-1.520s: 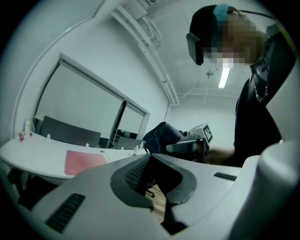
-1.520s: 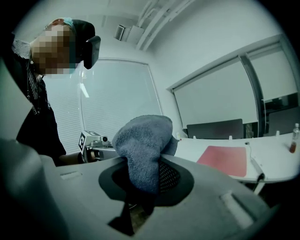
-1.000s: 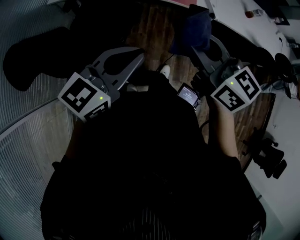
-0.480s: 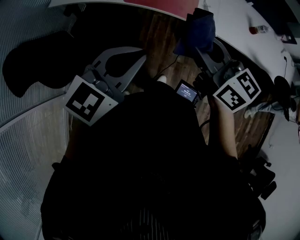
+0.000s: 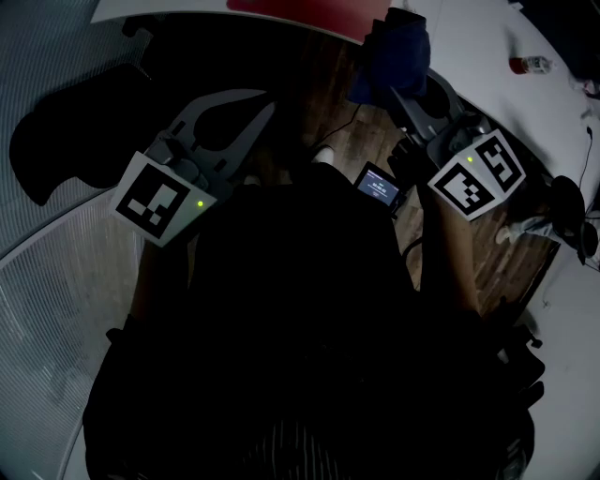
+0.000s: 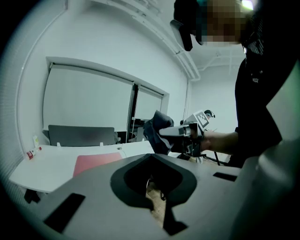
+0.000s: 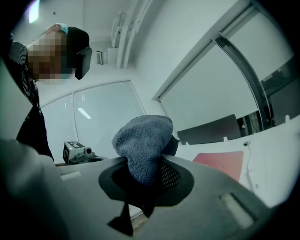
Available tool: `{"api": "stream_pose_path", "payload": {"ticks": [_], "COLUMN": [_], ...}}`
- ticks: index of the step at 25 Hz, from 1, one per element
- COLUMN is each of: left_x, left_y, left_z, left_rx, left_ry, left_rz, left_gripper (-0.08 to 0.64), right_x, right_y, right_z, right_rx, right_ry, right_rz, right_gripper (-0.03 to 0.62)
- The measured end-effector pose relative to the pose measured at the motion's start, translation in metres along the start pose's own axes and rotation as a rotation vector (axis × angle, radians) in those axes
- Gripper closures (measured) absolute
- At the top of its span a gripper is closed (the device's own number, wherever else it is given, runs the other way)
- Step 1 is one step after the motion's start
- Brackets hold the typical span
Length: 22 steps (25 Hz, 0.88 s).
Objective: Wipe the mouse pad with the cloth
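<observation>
Right gripper [image 5: 398, 89] clamps the blue cloth [image 5: 398, 47]; left gripper [image 5: 265, 111] closed, empty. Red mouse pad [image 5: 300, 11] on white table [image 5: 464, 37] at twelve o'clock.

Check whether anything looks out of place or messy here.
Nothing looks spilled or damaged. One oddity: the cloth sits wadded in the right hand-held gripper, up in the air and away from the red mouse pad.

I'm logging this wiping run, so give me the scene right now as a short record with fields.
Right gripper: shut on the blue cloth
Left gripper: shut, nothing between its jaws
Mouse pad: red, lying flat on the white table
Contact: cloth held in the air, apart from the pad
Wiping: not yet begun
</observation>
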<state>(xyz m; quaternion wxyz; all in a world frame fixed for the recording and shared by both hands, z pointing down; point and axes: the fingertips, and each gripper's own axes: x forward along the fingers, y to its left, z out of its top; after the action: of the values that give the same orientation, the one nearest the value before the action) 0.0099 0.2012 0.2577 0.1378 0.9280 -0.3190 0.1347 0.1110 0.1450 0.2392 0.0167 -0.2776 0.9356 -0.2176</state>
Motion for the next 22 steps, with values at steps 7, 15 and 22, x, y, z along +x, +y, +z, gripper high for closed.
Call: {"api": "stream_pose_path", "payload": {"ticks": [7, 15, 22], "left_x": [0.003, 0.087, 0.022], "left_y": [0.015, -0.001, -0.027], "left_z": [0.016, 0.003, 0.032], "left_rx": [-0.046, -0.022, 0.004], "left_ry": [0.028, 0.074, 0.028], "left_rz": [-0.008, -0.144, -0.269], "left_gripper": [0.557, 0.555, 0.555], "right_x": [-0.013, -0.067, -0.086], "right_y": [-0.02, -0.08, 0.011], "right_z": [-0.012, -0.026, -0.013], "right_rx": [0.095, 0.106, 0.073], "right_ry": [-0.013, -0.059, -0.086], "right_rz": [-0.04, -0.154, -0.275], "right_gripper": [0.523, 0.523, 0.523]}}
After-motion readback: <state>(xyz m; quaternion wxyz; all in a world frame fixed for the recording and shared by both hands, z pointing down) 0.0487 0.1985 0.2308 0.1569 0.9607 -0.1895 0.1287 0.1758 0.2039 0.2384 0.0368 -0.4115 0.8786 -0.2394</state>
